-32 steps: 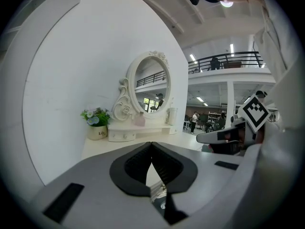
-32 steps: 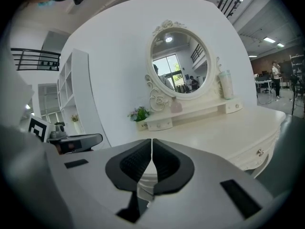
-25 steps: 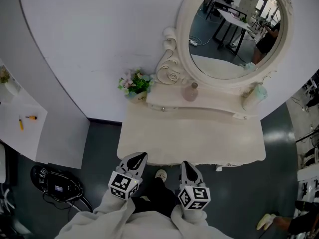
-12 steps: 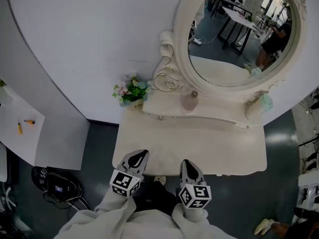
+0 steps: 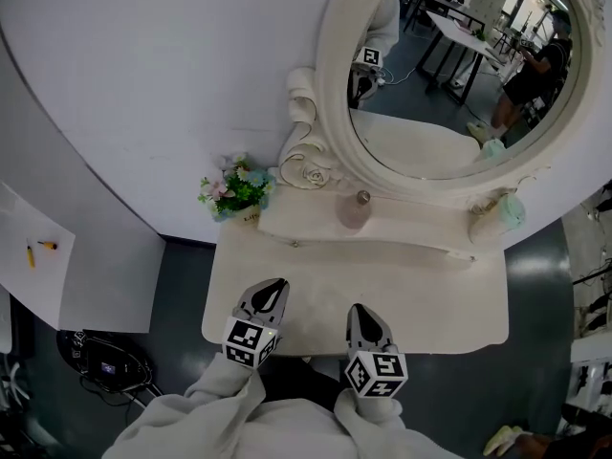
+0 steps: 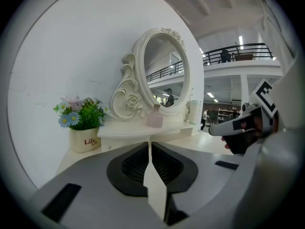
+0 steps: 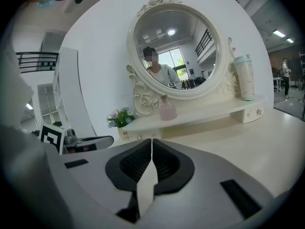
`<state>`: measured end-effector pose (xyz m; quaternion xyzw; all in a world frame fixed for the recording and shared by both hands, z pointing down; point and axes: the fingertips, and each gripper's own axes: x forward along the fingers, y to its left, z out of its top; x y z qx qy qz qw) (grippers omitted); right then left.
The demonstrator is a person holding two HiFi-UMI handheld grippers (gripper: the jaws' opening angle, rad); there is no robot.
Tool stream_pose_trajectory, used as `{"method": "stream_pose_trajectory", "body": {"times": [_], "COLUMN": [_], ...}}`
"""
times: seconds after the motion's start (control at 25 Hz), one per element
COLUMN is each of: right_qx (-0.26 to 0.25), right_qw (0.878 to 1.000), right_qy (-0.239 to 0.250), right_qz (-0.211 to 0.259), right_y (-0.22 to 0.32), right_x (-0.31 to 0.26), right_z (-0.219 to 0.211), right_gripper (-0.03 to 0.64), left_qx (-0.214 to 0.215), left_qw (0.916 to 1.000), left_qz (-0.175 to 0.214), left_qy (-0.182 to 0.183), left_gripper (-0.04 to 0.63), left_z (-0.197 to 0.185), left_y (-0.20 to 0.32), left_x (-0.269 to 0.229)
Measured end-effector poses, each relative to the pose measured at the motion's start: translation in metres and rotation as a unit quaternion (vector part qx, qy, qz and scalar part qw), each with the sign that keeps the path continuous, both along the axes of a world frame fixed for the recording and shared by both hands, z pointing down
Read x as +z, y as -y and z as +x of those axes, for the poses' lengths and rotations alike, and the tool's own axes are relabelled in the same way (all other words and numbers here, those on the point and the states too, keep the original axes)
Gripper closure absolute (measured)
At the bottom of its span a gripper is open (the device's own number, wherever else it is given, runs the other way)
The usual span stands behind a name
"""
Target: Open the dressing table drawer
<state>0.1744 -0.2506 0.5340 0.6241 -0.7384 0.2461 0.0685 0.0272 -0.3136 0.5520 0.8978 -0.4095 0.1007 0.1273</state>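
Just the right gripper (image 7: pixel 152 142) up front, jaws pressed together with nothing between, over a cream bench (image 7: pixel 248 137). Straight ahead: oval mirror in a carved cream frame (image 7: pixel 190 46), pink glass bottle (image 7: pixel 167 109) below it on the raised cream shelf (image 7: pixel 205 113), small pot of flowers (image 7: pixel 121 118) off left, tall mint tumbler (image 7: pixel 244 78) right.

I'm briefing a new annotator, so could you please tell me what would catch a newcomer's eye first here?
The big oval mirror in its ornate white frame dominates, standing at the back of the cream dressing table. Near the table's front edge, the left gripper and right gripper hover side by side, both shut and empty.
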Motion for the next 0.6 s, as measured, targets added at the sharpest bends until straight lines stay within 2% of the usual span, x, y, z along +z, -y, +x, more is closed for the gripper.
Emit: {"method": "stream_pose_trajectory", "body": {"times": [0.24,0.28,0.36,0.6], "right_qx": [-0.004,-0.004,-0.003,0.0], "right_qw": [1.0,1.0,1.0,1.0], "right_qy": [0.001,0.001,0.002,0.008], "right_qz": [-0.004,-0.006,-0.009,-0.013], "right_y": [0.02,0.021,0.024,0.029], "right_x": [0.005,0.006,0.009,0.015], "right_z": [0.016,0.019,0.024,0.032], "right_gripper": [0.581,0.583,0.583,0.581], "left_qx": [-0.044,-0.049,-0.06,-0.108], "left_qw": [0.9988,0.9985,0.9974,0.9909], "left_qz": [-0.019,-0.025,-0.039,-0.08], "left_qy": [0.005,0.005,0.005,0.004], "left_gripper": [0.572,0.548,0.43,0.379], "left_z": [0.012,0.014,0.017,0.023], "left_y": [0.036,0.041,0.05,0.077], "left_x": [0.02,0.024,0.032,0.054]}}
